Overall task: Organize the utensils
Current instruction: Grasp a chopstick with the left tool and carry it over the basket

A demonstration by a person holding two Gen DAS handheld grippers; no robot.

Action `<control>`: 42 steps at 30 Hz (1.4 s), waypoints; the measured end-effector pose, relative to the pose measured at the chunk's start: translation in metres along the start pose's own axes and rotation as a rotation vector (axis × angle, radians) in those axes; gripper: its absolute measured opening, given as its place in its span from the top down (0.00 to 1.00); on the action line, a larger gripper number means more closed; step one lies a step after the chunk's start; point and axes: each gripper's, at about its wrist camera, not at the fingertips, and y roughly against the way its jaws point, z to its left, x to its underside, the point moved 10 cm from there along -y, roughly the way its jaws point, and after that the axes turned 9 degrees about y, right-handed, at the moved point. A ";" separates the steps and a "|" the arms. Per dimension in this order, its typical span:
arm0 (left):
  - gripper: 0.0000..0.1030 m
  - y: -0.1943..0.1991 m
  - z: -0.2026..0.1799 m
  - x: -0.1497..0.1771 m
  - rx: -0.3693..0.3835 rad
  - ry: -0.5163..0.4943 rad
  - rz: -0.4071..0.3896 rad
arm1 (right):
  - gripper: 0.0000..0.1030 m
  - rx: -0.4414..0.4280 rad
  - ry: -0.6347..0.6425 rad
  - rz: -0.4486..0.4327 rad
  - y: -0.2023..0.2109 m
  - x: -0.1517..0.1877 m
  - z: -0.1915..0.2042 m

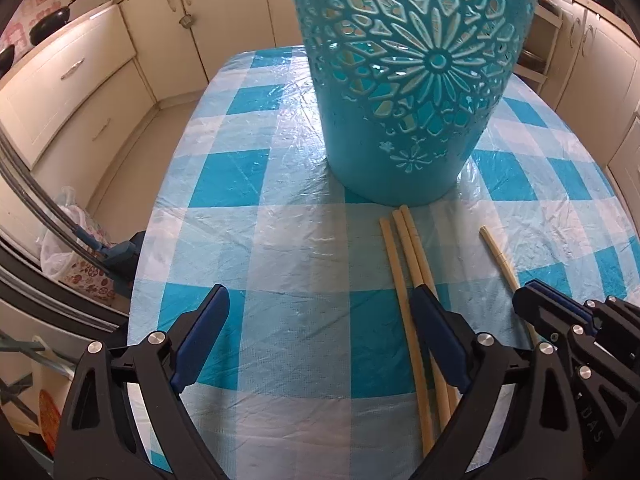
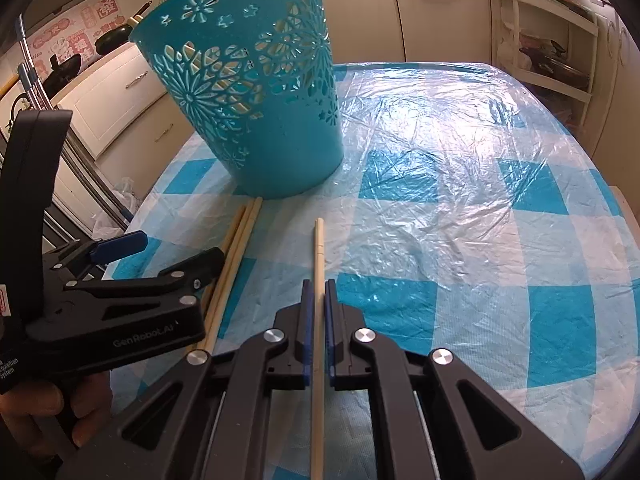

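Early yet, I judge: the right gripper point(image 2: 317, 300) pinches one pale wooden chopstick point(image 2: 319, 248) between narrow fingers, the left gripper point(image 1: 320, 328) gapes wide, three like sticks point(image 1: 404, 248) lie near the teal cut-out plastic basket point(image 1: 404, 92).

The left claw point(image 1: 320, 336) hovers low over the surface with its jaws spread wide, nothing between its blue pads. The right claw point(image 2: 317, 320) sits just beside it, toward the near edge, jaws drawn close on a single chopstick point(image 2: 319, 248). A hand point(image 2: 44, 412) grips the left claw's handle.
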 end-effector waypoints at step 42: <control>0.95 0.225 -0.035 -0.130 0.551 0.071 -0.451 | 0.84 -0.034 0.011 -0.045 -0.008 -0.012 -0.003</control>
